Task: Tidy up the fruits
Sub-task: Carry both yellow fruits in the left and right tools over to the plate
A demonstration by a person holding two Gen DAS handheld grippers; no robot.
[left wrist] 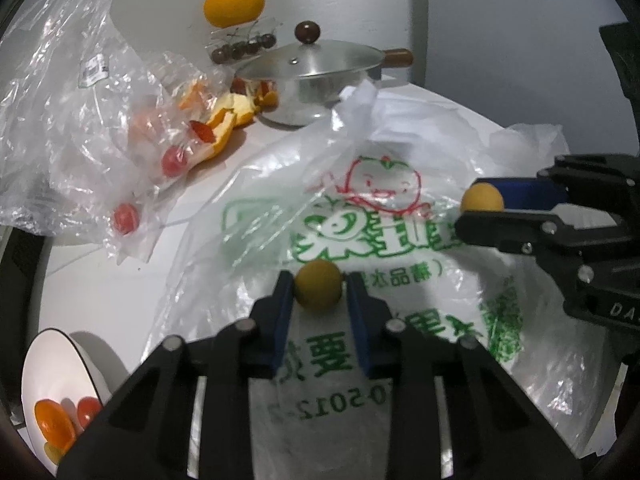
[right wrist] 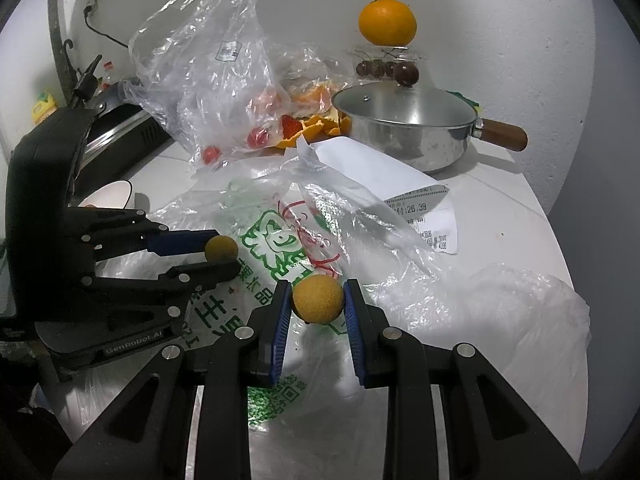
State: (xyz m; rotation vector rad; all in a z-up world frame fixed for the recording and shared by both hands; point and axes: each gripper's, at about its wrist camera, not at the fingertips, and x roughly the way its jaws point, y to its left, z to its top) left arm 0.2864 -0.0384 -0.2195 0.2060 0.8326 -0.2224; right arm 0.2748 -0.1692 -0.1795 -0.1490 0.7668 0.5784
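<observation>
On a white table [right wrist: 520, 208] strewn with plastic bags, two sets of black tongs with blue pads each grip a small round yellow fruit above a flattened bag printed in green and red [left wrist: 352, 216]. The left tongs [left wrist: 319, 294] are closed tight on one yellow fruit [left wrist: 318, 289], their pads pressing both its sides; no earlier view is at hand. The right tongs [right wrist: 318, 300] are likewise clamped on a second yellow fruit [right wrist: 318, 298], held just off the printed bag. Each pair shows in the other's camera, the two fruits near one another over the bag. At the far side, a steel pot [right wrist: 404, 132] with a glass lid and a wooden handle stands near the wall, with orange peel [left wrist: 228, 116] beside it. Behind the pot, a whole orange [right wrist: 387, 21] sits atop a clear box of dark cherries [right wrist: 384, 68]. To the left, a crumpled clear bag [left wrist: 72, 92] holds small red tomatoes [left wrist: 174, 161]. A printed receipt [right wrist: 424, 216] lies at the right of the bags. Near left, a white bowl [left wrist: 52, 364] contains orange and red fruit pieces.
</observation>
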